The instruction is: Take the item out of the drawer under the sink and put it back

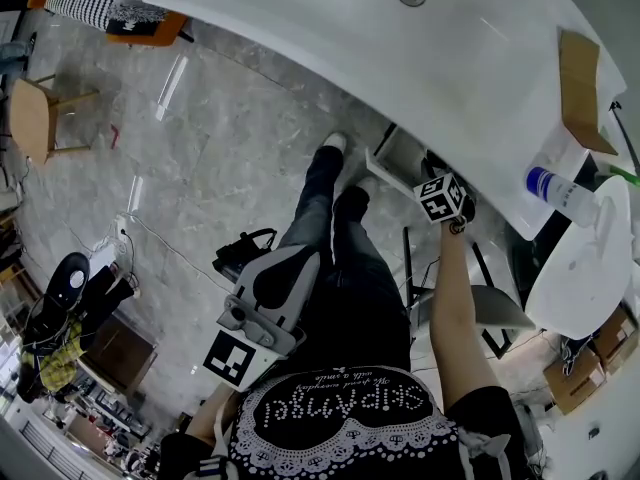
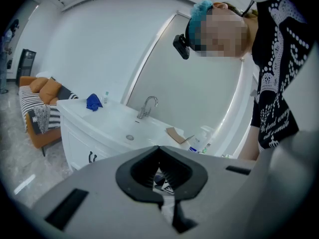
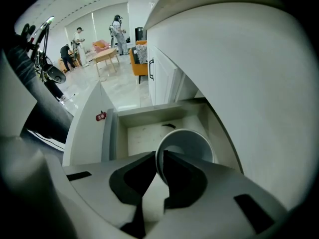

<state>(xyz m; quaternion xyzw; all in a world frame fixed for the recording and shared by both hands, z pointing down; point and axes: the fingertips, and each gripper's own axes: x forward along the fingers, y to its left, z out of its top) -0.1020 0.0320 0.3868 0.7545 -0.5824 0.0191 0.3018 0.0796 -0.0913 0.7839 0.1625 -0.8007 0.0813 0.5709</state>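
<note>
The right gripper point(image 3: 160, 166) reaches steeply down under the sink point(image 1: 380, 38), and its jaws are clamped on the near rim of a white cup point(image 3: 192, 146), one jaw inside the mouth and one outside. The cup hangs tilted, mouth toward the camera, over the open drawer point(image 3: 112, 128). Whether its base touches the drawer floor cannot be told from here. A small dark mark point(image 3: 169, 126) lies on that floor just behind it, and the rest of the floor in view is bare. The left gripper point(image 2: 158, 149) is held back near the person's waist, its jaws together with nothing between them, and it seems to have no part in this step. The cup is gripped right at the drawer, so this is either the lift out or the return. The frames alone do not settle which, though the low position looks more like the start of the lift or the end of the setting down. To take it out, the next move calls for a straight rise that clears the drawer front and the cabinet edge above. To put it back, the cup should be lowered until its base sits flat, and only then should the jaws part, since a thin-rim pinch could let it swing or tip.
</note>
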